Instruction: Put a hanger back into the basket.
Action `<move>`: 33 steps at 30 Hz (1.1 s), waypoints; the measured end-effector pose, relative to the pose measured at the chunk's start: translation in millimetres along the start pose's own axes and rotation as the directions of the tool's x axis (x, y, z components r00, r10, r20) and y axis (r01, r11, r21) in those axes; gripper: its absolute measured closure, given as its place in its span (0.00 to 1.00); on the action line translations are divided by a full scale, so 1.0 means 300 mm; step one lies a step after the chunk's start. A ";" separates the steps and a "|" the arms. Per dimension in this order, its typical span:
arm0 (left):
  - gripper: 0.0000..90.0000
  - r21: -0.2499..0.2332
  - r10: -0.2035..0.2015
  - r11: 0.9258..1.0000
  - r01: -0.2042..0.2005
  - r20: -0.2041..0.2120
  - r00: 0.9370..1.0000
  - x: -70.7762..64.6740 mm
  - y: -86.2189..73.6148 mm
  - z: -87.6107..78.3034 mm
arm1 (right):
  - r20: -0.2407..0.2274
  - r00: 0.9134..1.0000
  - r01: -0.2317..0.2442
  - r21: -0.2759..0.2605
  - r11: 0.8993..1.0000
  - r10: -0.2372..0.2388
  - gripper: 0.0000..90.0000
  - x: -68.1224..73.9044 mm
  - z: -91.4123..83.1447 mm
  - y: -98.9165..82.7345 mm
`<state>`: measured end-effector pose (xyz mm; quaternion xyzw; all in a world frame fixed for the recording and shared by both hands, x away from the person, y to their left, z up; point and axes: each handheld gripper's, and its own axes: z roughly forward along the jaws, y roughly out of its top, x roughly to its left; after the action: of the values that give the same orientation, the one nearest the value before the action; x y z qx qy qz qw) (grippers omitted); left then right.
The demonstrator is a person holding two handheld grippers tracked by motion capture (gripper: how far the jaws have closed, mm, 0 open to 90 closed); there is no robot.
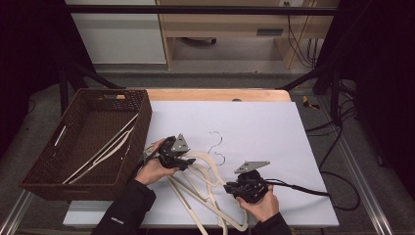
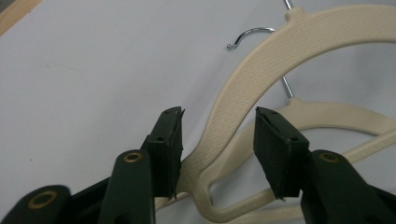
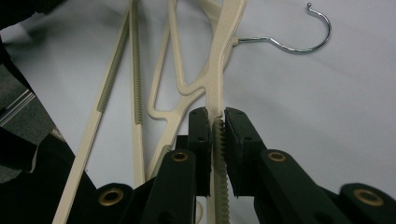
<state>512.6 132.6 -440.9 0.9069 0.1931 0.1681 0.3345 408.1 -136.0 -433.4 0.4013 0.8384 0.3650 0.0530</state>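
Right gripper [image 3: 215,116] clenched on the ribbed shoulder of a cream plastic hanger with chrome hook [image 3: 219,56], near centre of the white mat [image 1: 274,127]. Left gripper [image 2: 218,126] released, straddling its curved arm; centre, then squeeze squarely before lifting toward the brown wicker basket [image 1: 46,161] at left.

The high view looked forward and down from above the person's near side, taking in the whole white table [image 1: 254,122] from some way off. The left gripper view sat close behind its own jaws, facing a cream hanger [image 2: 261,79] on the sheet. The right gripper view looked along its jaws, very near. All three shared the hangers.
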 end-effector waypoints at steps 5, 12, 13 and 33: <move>0.68 0.006 0.028 1.000 -0.028 -0.017 0.999 0.002 -0.002 0.006 | 0.007 1.000 0.000 0.002 1.000 0.000 0.90 0.000 0.001 0.001; 0.64 0.019 0.044 0.999 -0.044 -0.012 0.999 -0.003 0.002 0.020 | 0.007 1.000 0.001 0.006 1.000 -0.001 0.90 0.001 0.000 0.000; 0.63 0.023 0.050 0.998 -0.050 -0.012 0.999 -0.003 0.002 0.021 | 0.006 1.000 0.005 0.002 1.000 -0.005 0.90 0.000 0.001 0.000; 0.79 -0.008 0.174 0.985 -0.175 -0.072 0.982 -0.025 0.031 -0.045 | 0.018 1.000 0.021 -0.064 0.998 -0.020 0.89 -0.010 -0.036 0.009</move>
<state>502.3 129.9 -426.4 0.9114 0.1237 0.2303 0.3178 407.6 -143.2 -424.2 0.3940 0.8297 0.3878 0.0767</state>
